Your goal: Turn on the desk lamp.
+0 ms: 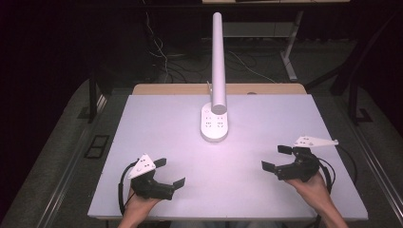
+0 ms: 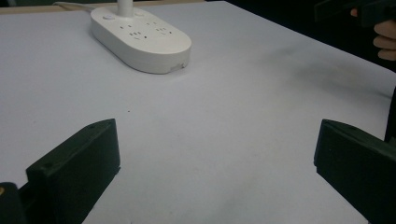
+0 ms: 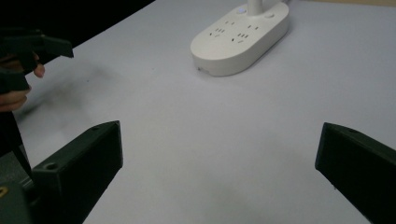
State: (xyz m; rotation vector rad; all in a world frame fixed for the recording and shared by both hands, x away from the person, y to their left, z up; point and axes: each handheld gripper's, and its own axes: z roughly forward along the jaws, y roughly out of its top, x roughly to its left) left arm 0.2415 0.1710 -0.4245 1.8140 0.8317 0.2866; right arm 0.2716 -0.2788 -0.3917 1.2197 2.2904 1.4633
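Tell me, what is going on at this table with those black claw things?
A person sits at a white table and holds a two-jaw gripper in each hand. The left gripper and the right gripper both rest low near the person's edge, jaws wide open, holding nothing. Between and beyond them stands a white power strip base with sockets on top and a tall white post rising from it. Neither gripper touches it; nothing is being handled at this moment.

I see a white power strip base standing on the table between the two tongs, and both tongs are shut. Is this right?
One thing is wrong: both tongs, left and right, are open, their jaws wide apart, as each gripper view shows. The white power strip base does stand on the table between them.
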